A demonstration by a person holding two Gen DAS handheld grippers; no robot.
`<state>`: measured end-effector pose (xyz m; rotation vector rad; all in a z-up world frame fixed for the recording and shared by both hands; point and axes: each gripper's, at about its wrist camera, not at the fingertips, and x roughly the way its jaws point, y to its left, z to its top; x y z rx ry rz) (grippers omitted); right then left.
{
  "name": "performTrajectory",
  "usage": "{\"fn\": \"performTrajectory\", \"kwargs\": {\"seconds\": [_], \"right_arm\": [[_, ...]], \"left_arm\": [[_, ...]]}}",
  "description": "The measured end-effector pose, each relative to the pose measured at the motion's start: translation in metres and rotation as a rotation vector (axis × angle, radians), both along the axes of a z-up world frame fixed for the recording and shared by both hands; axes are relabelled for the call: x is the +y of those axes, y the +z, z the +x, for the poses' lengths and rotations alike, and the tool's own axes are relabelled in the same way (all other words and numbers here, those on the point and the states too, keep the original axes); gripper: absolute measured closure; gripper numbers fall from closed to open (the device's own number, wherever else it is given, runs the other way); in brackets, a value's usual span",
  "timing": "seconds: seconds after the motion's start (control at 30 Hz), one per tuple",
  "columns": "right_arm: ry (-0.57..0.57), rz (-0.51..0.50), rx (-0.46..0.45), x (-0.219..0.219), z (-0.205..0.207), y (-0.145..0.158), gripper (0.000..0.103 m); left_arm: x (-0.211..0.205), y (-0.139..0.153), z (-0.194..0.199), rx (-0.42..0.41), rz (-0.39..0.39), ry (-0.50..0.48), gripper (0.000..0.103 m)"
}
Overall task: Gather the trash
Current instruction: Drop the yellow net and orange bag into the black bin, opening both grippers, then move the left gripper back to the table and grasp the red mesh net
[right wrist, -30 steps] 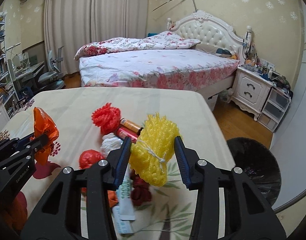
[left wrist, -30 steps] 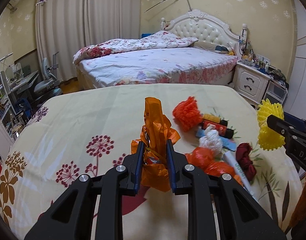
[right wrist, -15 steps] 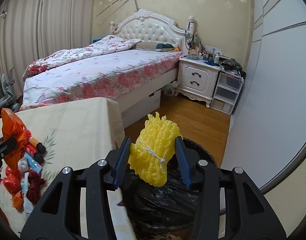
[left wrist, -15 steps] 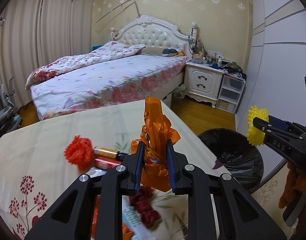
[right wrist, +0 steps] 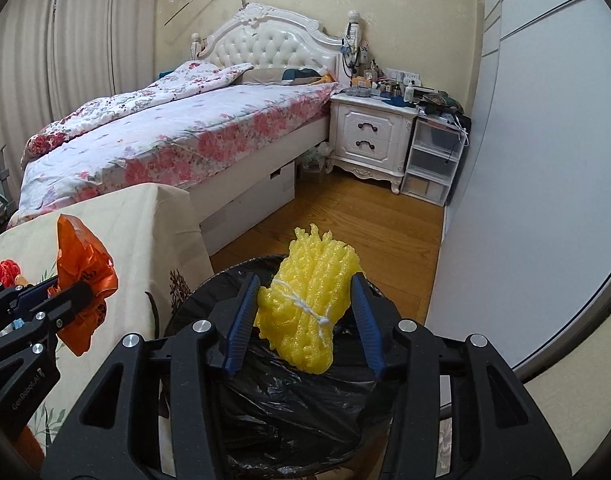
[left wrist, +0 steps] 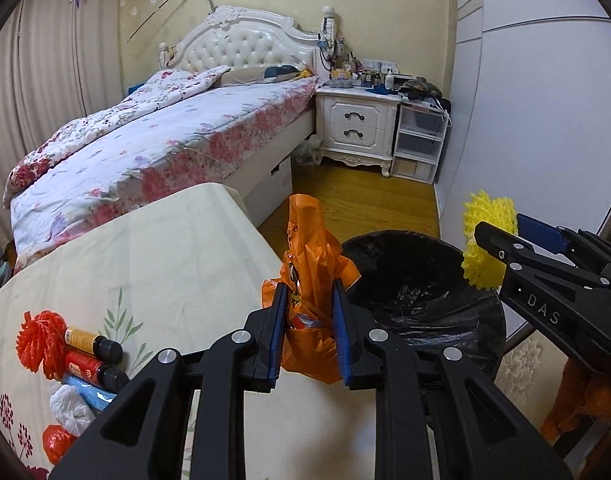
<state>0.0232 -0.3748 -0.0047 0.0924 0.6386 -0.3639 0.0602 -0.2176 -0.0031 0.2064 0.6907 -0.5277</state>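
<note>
1. Orange plastic bag (left wrist: 311,280) is pinched by left gripper (left wrist: 309,336) at the table edge (left wrist: 241,216).
2. Yellow foam net (right wrist: 309,300) is seen between right gripper (right wrist: 303,322) pads (small gaps each side), above black-lined bin (right wrist: 289,400).

**Trash count by kind**

One orange plastic bag (left wrist: 311,276), one yellow foam net (right wrist: 311,300), one black-lined bin (left wrist: 421,300). On the tabletop (left wrist: 165,264): one red foam net (left wrist: 37,340), two small bottles (left wrist: 91,342), one white wad (left wrist: 71,404).
</note>
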Motion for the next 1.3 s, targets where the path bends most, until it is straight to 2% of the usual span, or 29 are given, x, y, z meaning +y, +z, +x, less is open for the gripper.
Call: {"fn": "performTrajectory", "kwargs": {"seconds": [0.37, 0.53, 0.63, 0.7, 0.87, 1.3], "right_arm": [[-0.031, 0.024, 0.035, -0.018, 0.008, -0.018, 0.057], [-0.04, 0.021, 0.033, -0.019, 0.009, -0.021, 0.052], [-0.053, 0.015, 0.026, -0.02, 0.008, -0.021, 0.044], [-0.063, 0.016, 0.024, -0.022, 0.007, -0.021, 0.042], [-0.095, 0.002, 0.036, -0.029, 0.006, -0.022, 0.041], [-0.097, 0.007, 0.021, -0.025, 0.003, -0.014, 0.038]], "left_arm": [[-0.036, -0.014, 0.017, 0.01, 0.051, -0.03, 0.08], [-0.041, -0.02, 0.019, 0.004, 0.062, -0.03, 0.079], [-0.045, -0.023, 0.022, 0.017, 0.059, -0.027, 0.066], [-0.046, -0.025, 0.022, 0.01, 0.058, -0.023, 0.049], [-0.046, -0.029, 0.023, 0.016, 0.058, -0.015, 0.038], [-0.026, -0.018, 0.021, 0.009, 0.032, 0.03, 0.031]]}}
